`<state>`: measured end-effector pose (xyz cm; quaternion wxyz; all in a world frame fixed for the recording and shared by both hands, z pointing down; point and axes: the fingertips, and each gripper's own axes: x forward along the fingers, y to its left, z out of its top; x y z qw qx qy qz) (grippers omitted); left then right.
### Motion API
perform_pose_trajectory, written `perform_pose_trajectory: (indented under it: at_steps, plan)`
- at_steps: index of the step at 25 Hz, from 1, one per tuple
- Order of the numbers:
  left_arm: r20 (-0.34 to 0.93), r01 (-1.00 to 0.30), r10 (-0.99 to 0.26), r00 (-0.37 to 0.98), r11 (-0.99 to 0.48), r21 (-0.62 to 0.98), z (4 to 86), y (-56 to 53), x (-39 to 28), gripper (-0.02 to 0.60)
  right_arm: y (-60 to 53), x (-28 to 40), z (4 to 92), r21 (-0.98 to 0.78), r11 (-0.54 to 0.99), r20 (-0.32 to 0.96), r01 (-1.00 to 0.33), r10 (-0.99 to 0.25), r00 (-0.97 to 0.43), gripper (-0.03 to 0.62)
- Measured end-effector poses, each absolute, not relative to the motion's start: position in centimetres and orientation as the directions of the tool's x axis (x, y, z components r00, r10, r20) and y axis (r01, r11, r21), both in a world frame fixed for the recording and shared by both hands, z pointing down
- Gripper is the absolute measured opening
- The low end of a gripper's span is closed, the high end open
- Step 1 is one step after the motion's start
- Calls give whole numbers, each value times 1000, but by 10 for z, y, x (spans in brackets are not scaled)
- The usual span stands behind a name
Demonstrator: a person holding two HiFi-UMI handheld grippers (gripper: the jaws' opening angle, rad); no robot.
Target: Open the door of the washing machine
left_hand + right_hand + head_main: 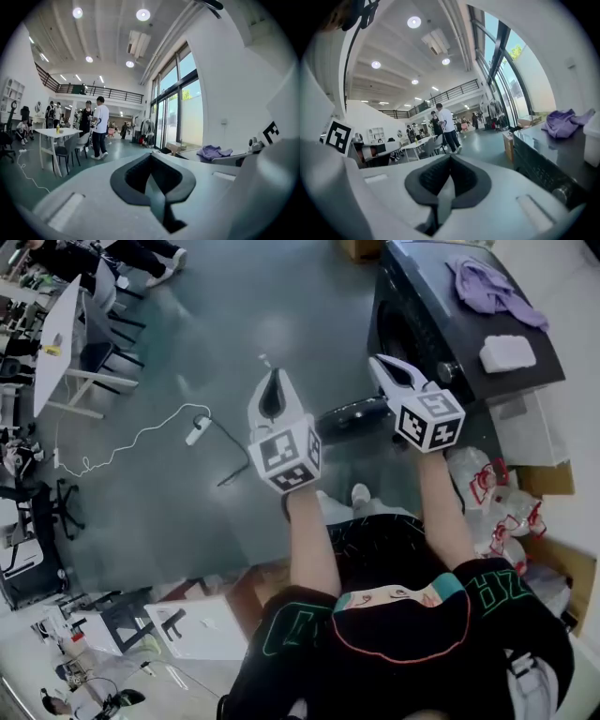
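Washing machine [441, 324] sits upper right of the head view, its top running from upper left to lower right. Its front faces left toward the open floor. The door [398, 334] is the dark round on that front; we judge it shut. Left gripper [270, 381] is mid-frame and right gripper [382, 367] just beside the machine, both with jaws pressed together on nothing. For the step in hand, we'd spread the right jaws, come in at the door's edge, then pull outward along its swing.
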<state>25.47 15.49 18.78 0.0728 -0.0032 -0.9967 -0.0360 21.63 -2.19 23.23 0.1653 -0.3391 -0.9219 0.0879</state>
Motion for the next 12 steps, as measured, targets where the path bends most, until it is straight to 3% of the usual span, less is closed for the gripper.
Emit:
perform_pose_trajectory:
  at_steps: [12]
  plan:
    - [-50, 94, 91, -995, 993, -68, 88, 192, 257, 9, -17, 186, 121, -172, 782, 17, 599, 611, -792, 3]
